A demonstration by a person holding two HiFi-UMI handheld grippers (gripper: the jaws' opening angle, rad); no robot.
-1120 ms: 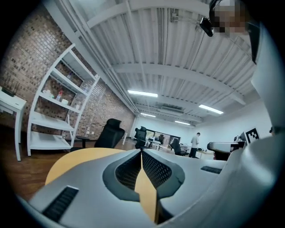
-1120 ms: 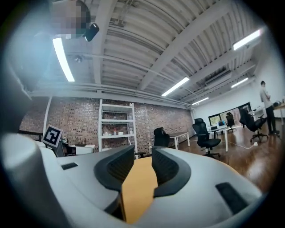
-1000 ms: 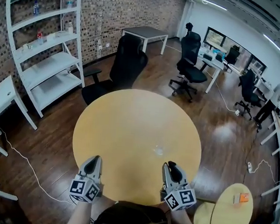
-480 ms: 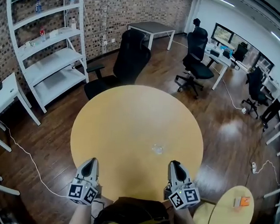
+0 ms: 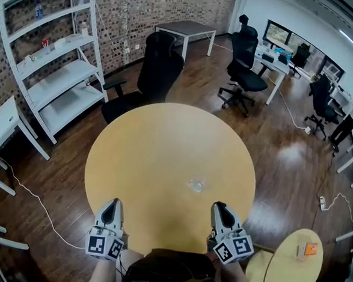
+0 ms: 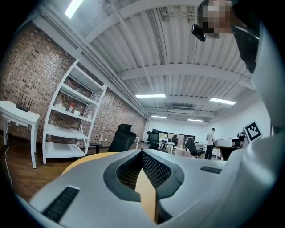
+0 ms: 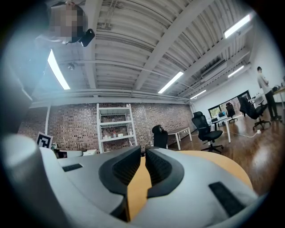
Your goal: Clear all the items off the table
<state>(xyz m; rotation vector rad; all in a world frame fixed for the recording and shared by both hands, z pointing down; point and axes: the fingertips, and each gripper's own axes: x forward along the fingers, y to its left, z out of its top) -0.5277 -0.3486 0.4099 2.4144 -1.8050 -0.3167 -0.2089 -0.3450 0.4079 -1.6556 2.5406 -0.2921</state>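
1. Round table (image 5: 164, 148), yellow-topped, in the middle of the head view. We count one thing on its top; the rest is bare.
2. White shelving unit (image 5: 54, 77), against the brick wall at 10 o'clock from the table. Small items sit on its upper shelves, too small for us to name.
3. Black office chair (image 5: 152, 75), at the table's 12 o'clock, just beyond the far rim.
4. Small round side table (image 5: 288, 273), same yellow top, on the floor at 4 o'clock from the main table and well apart from it.
5. Left gripper (image 5: 115, 202), over the near rim at 7 o'clock, pointing toward 12. In its own view we see the jaw tips meeting, closed with nothing between them.
6. Right gripper (image 5: 219, 205), over the near rim at 5 o'clock, also pointing toward 12. Its jaws have just been closing. In its own view we see a narrow slit between them, through which only the tabletop shows, so it grips nothing.
7. Small clear object (image 5: 197, 184), resting on the main table at 4 o'clock from its centre, near the right gripper at its 11 o'clock but not touching it. We cannot tell what it is.
8. Small orange item (image 5: 308, 249), on the side table toward its far rim.
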